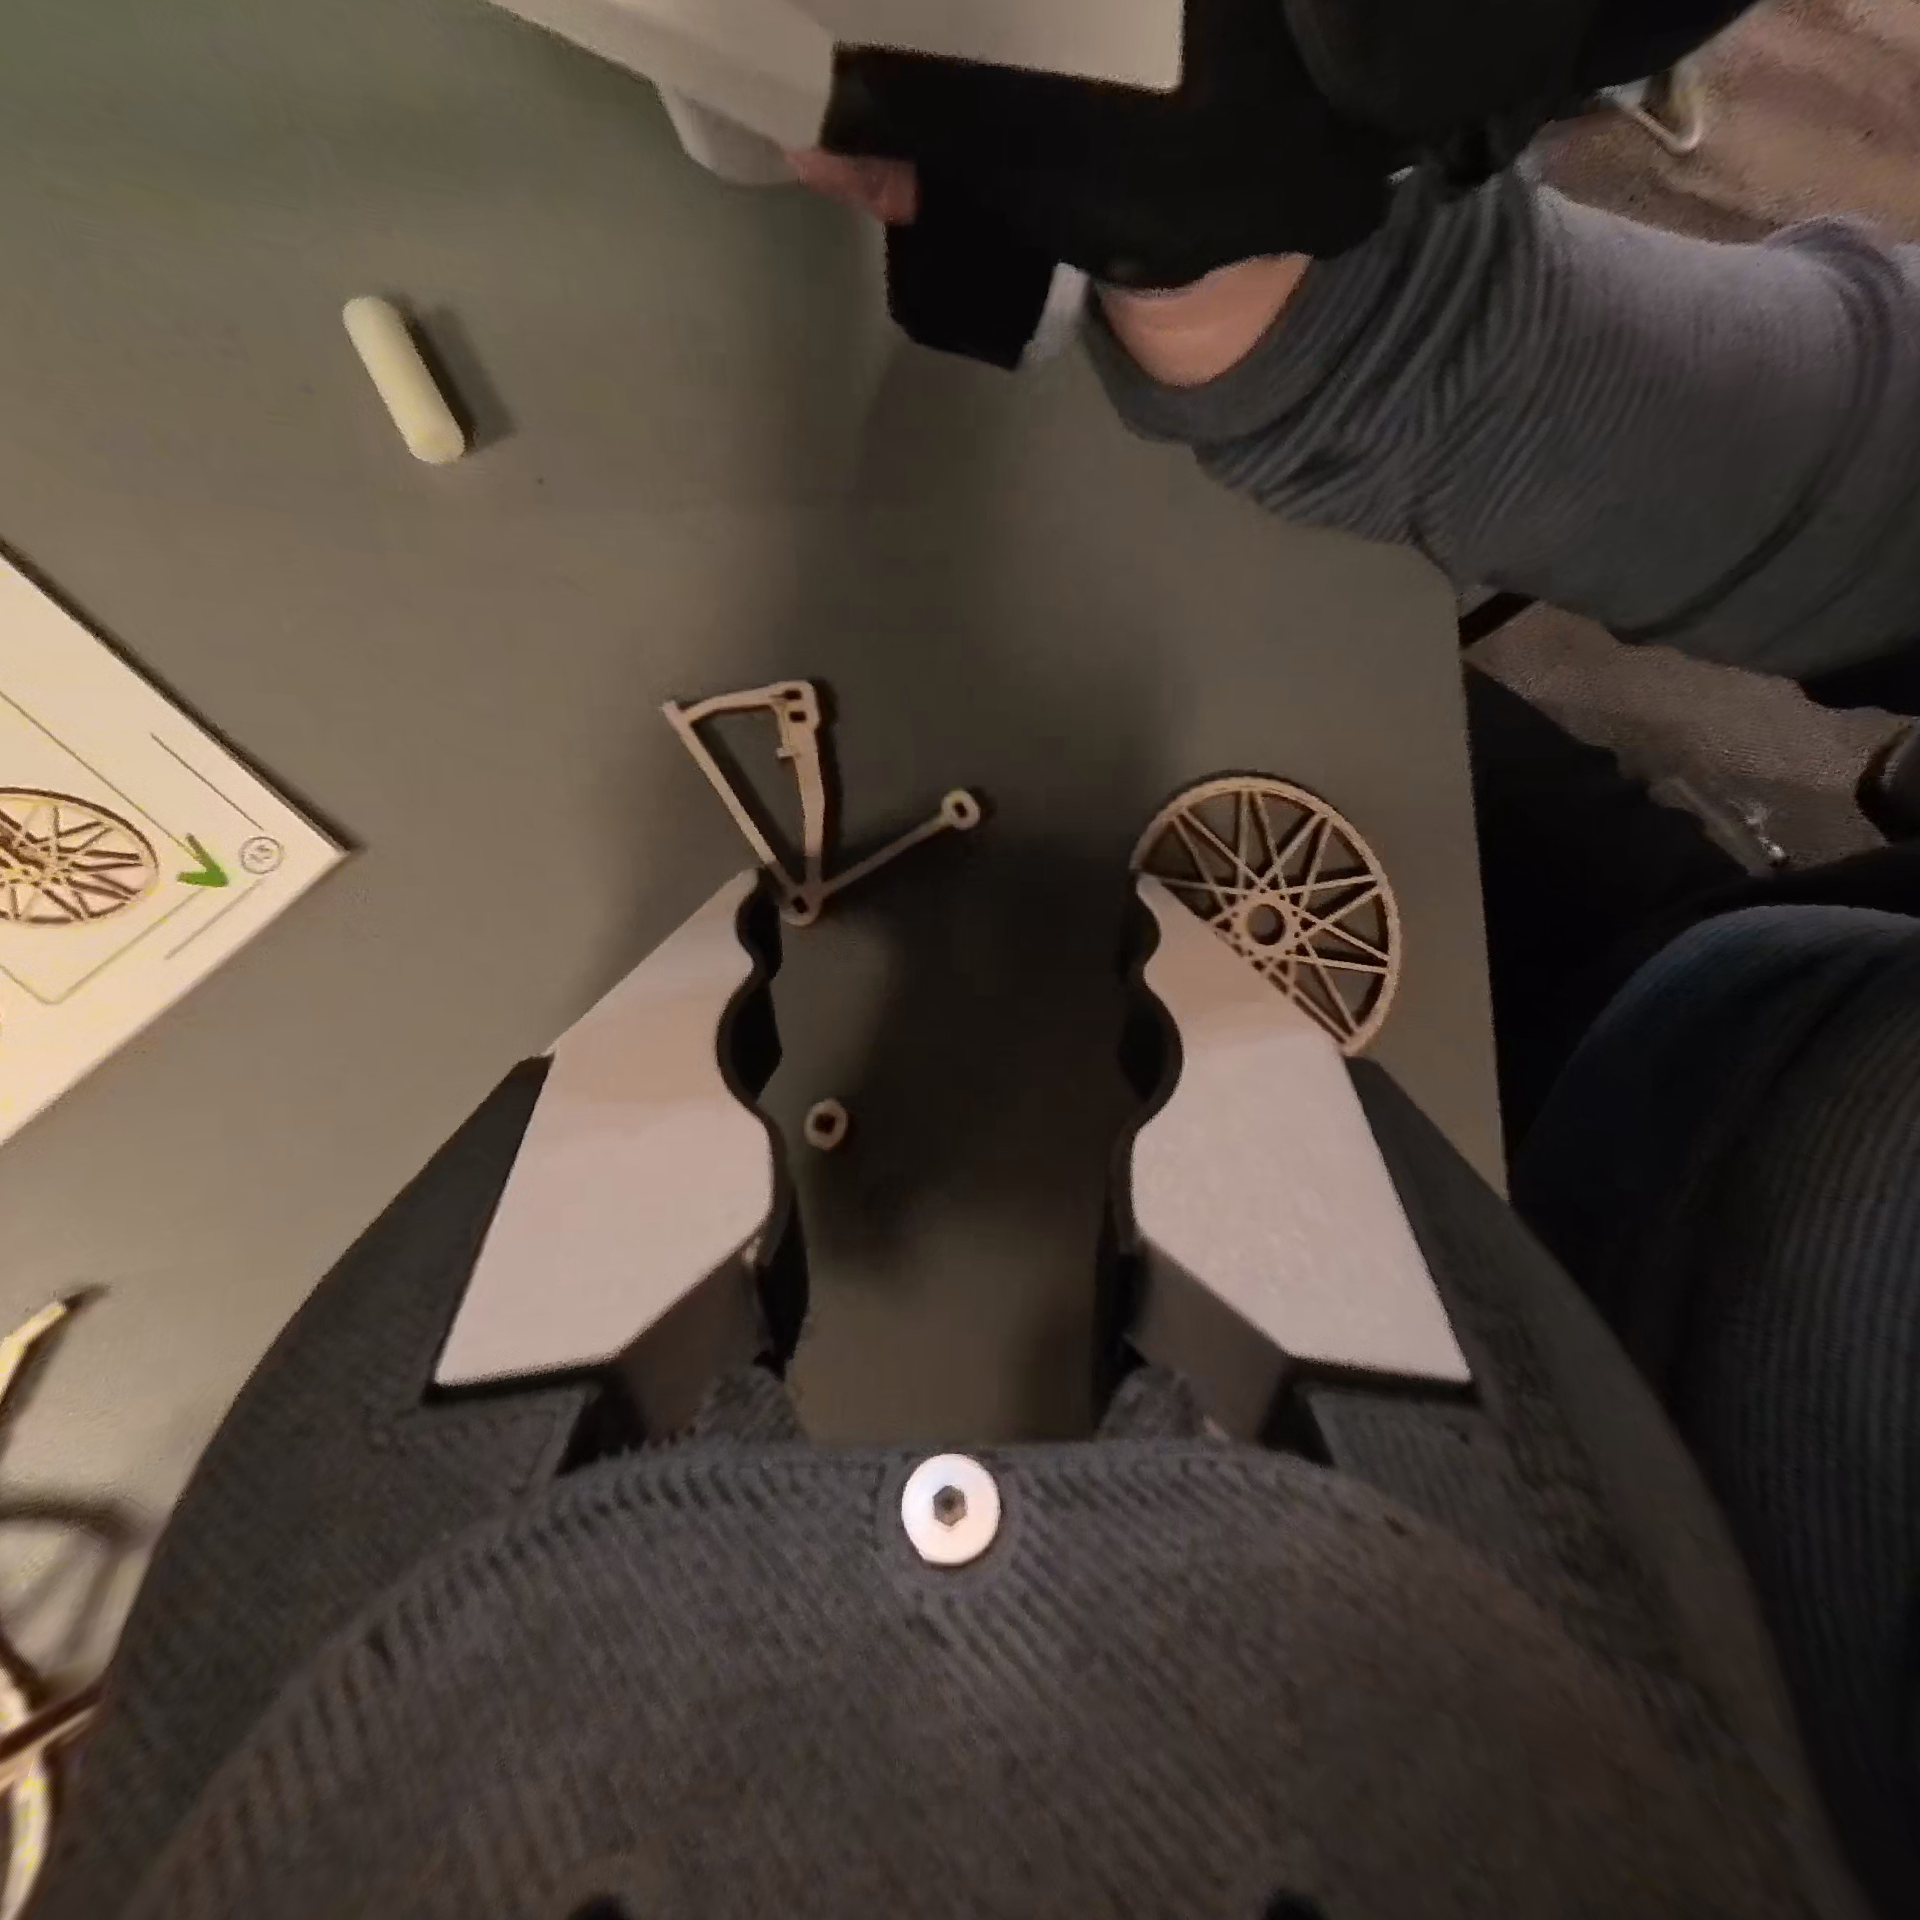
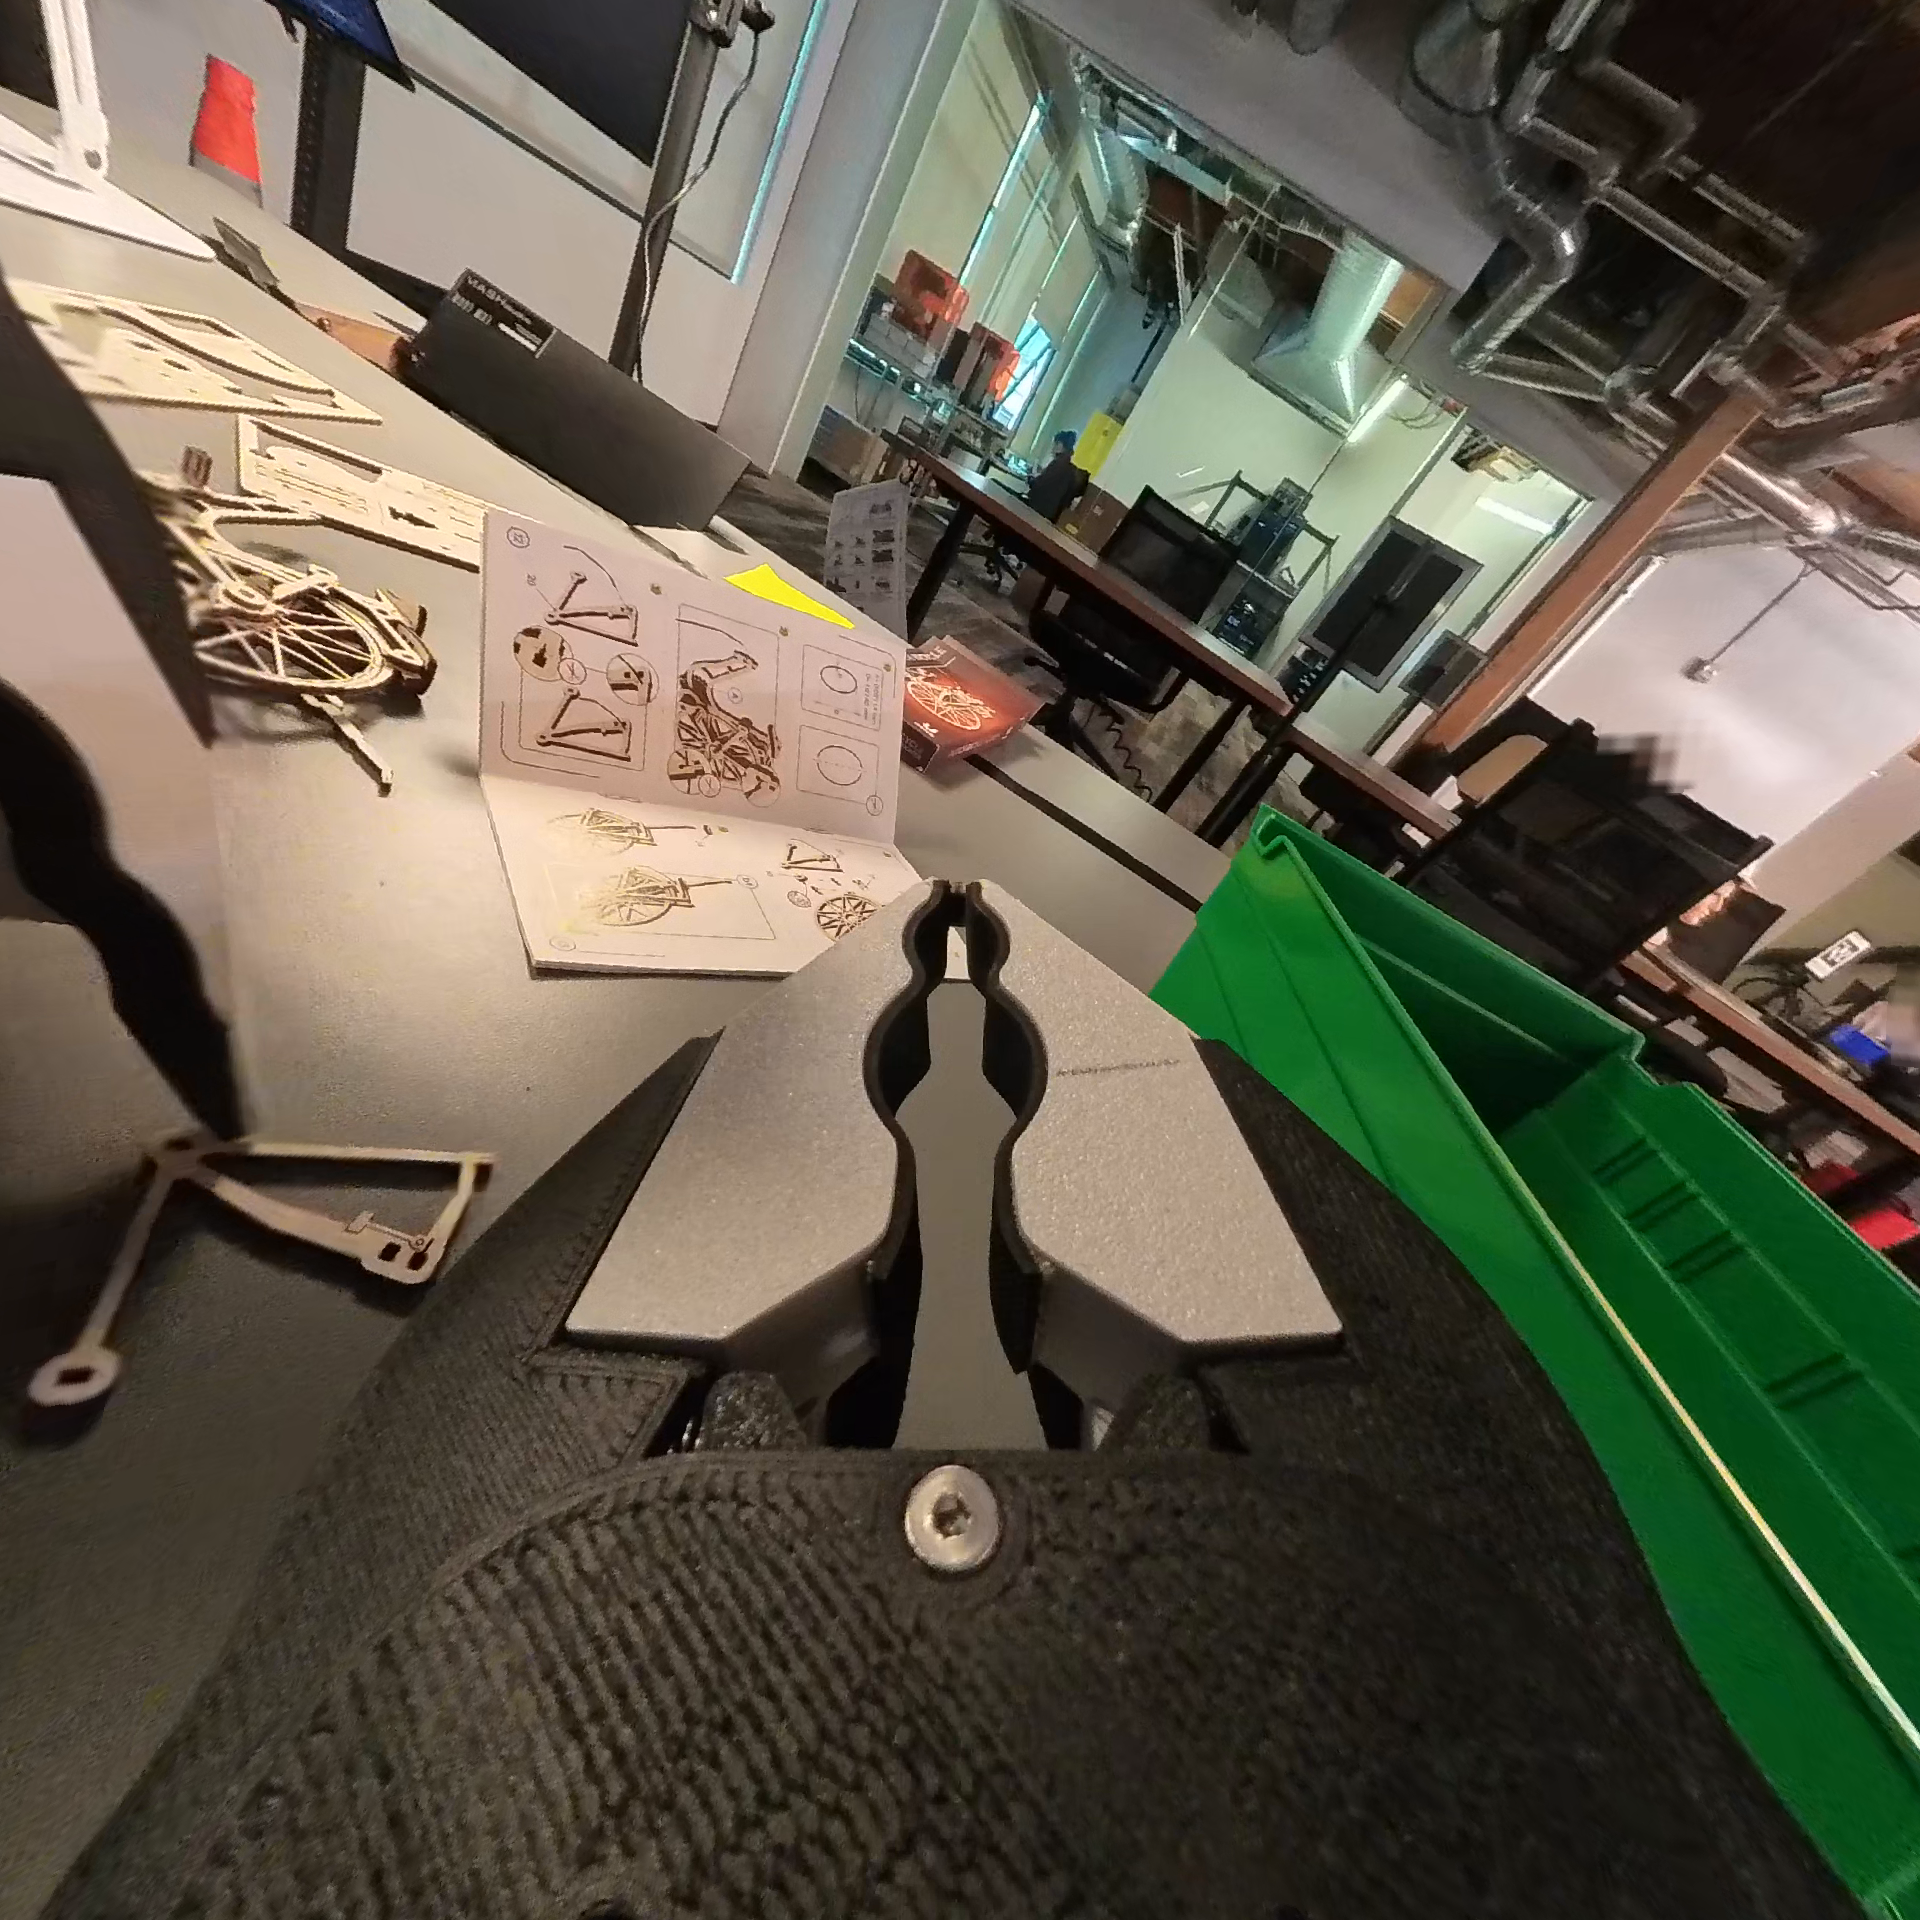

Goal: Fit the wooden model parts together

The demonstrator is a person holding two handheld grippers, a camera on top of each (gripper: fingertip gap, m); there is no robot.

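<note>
In the left wrist view, the left gripper (image 1: 945,914) is hanging wide open over the grey table (image 1: 582,582), holding nothing. One triangular wooden frame (image 1: 781,792) is lying just ahead of its tips, one spoked wheel (image 1: 1283,914) is sitting beside the right finger, and one small washer (image 1: 826,1124) is lying between the fingers. One pale stick (image 1: 403,378) is resting farther off.

In the right wrist view, the right gripper (image 2: 956,891) is showing its tips nearly touching, with nothing visible between them. One frame (image 2: 312,1210), one open instruction booklet (image 2: 686,748), one partly built bicycle model (image 2: 301,634) and one green bin (image 2: 1558,1195) are sitting on the table, a workshop stretching behind.
</note>
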